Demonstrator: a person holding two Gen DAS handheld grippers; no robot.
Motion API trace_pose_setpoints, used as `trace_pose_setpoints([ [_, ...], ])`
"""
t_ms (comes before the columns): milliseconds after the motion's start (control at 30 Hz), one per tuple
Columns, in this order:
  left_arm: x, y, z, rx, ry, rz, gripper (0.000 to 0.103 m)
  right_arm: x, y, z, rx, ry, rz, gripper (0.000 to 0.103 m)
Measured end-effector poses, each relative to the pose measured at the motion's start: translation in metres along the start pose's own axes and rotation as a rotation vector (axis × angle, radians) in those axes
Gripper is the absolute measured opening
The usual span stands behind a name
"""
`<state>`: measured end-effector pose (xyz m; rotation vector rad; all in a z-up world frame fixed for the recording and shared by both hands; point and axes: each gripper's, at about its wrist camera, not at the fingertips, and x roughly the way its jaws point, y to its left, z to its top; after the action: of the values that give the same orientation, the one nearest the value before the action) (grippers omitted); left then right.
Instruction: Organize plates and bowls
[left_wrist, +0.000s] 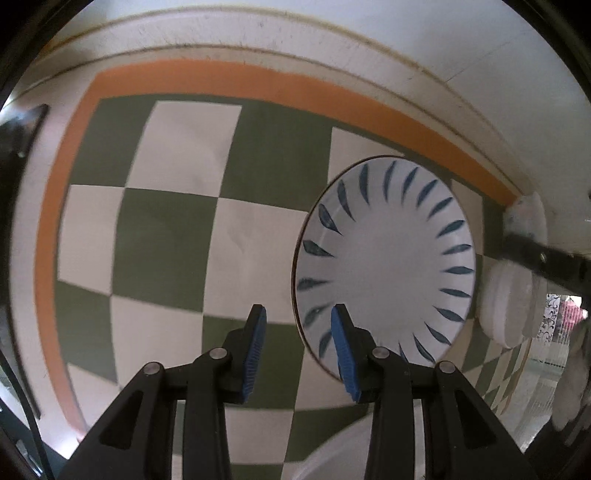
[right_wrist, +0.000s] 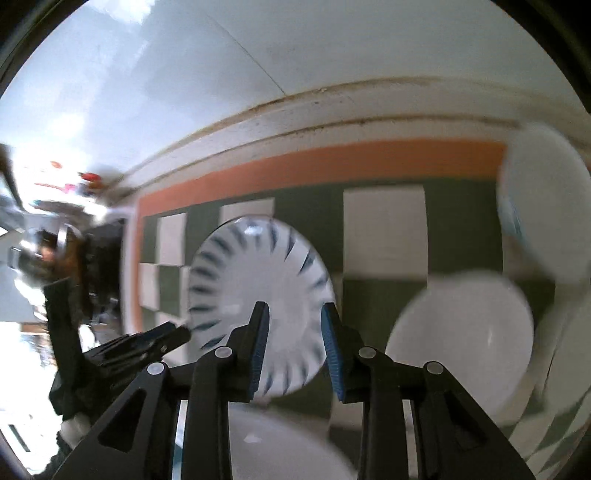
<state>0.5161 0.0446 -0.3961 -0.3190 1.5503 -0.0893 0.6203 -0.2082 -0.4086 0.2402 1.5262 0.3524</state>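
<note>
A white plate with blue leaf strokes (left_wrist: 384, 262) lies on a green-and-white checkered mat (left_wrist: 173, 229) with an orange border. In the left wrist view my left gripper (left_wrist: 299, 308) hovers over the mat beside the plate's left rim. It is open, with only mat showing between its blue pads. The right wrist view is blurred. There my right gripper (right_wrist: 294, 308) stands above the same patterned plate (right_wrist: 258, 288), open, with nothing between its pads. A plain white bowl (right_wrist: 461, 339) sits just right of it.
The mat (right_wrist: 384, 236) lies on a white counter against a white wall (left_wrist: 369, 44). More white dishes stand at the mat's right end (left_wrist: 509, 310) (right_wrist: 546, 199). Another white dish (right_wrist: 280, 443) lies under the right gripper. A person's dark sleeve (right_wrist: 70, 332) is at left.
</note>
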Motion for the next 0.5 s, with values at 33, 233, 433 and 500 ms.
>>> trace_pose_setpoints([
  [33,0.006,0.002,0.002,-0.005,0.008,-0.005,0.034,0.010,0.000,0.009,-0.005,0.027,-0.005,0.032],
  [233,0.019,0.006,0.004,-0.008,0.001,-0.051,0.021,0.058,-0.011,0.024,-0.012,0.145,-0.035,0.020],
  [433,0.018,0.000,0.005,0.004,-0.010,-0.038,0.016,0.059,-0.013,0.017,-0.015,0.111,-0.023,0.014],
  [500,0.016,0.001,0.006,-0.001,-0.009,-0.036,0.016,0.058,-0.014,0.013,-0.017,0.107,-0.020,0.013],
])
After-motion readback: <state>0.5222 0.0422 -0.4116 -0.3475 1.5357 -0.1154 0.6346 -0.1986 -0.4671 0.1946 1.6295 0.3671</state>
